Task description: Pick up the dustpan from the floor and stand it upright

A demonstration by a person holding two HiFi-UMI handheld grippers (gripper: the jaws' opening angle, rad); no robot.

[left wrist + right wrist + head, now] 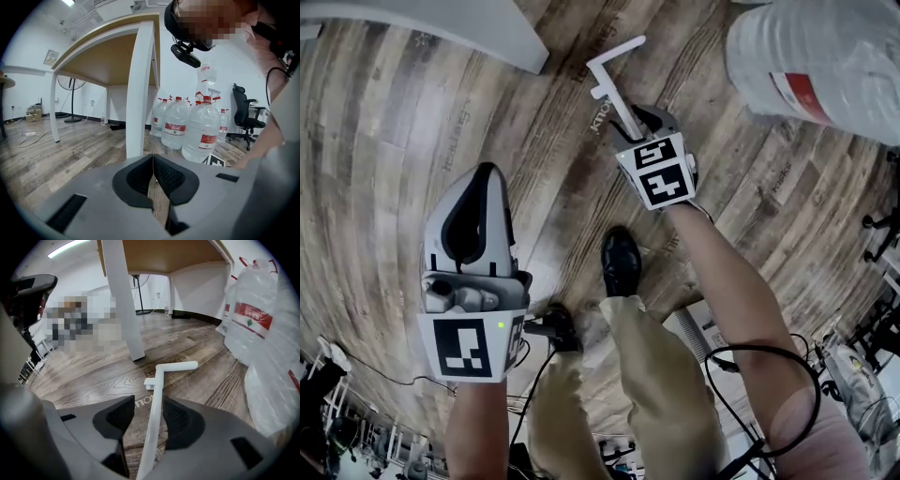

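1. The right gripper point(639, 120), above the centre of the head view, is closing its jaws around the white dustpan handle point(614, 75). The shaft is running lengthwise between the pads, though a sliver of floor is showing beside it on one side.
2. The handle's T-shaped end is pointing toward the top of the frame, tilted over the wooden floor point(394, 141). The pan itself is sitting out of sight below the gripper, so how far it is raised cannot be told.
3. Gripping along the shaft is likely giving leverage for swinging the dustpan upright, a step that is not yet finished.
4. The left gripper point(487, 173), at lower left, is hanging idle with jaws pressed together on nothing, apparently being kept clear of the work.
5. Large water bottles point(811, 56) are crowding the upper right corner, a tight margin for the swing.
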